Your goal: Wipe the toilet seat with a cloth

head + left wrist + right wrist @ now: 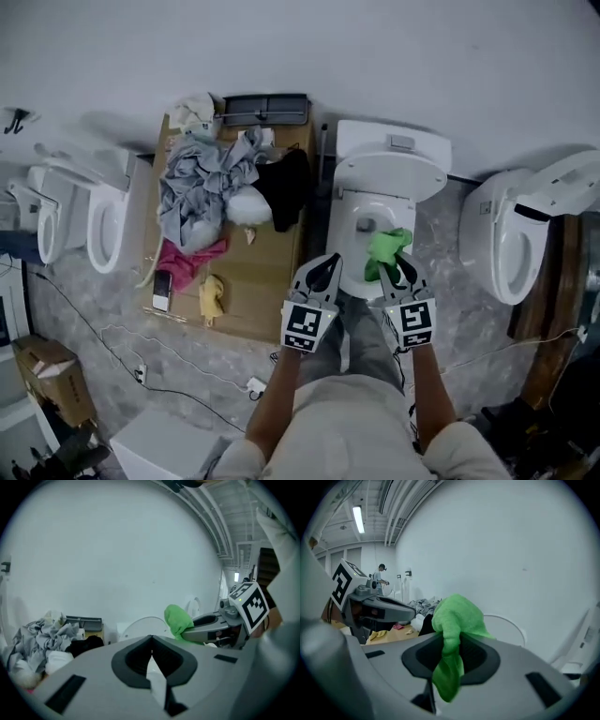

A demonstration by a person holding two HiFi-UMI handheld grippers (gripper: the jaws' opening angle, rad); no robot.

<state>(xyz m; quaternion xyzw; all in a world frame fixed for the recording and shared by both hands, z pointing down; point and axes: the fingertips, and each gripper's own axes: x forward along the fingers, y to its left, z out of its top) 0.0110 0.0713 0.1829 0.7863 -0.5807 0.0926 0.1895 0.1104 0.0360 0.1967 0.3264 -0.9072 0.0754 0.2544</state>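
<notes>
As right gripper (401,274) holds cloth (385,249) over toilet (349,199) — left gripper (322,276) hovers beside

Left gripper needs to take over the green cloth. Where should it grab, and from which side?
Grip the bunched lump of the cloth that sticks out past the right gripper, whose jaws pinch it further back. Come in from the left, where the left gripper sits alongside. Its jaws are shut, so open them first.
</notes>
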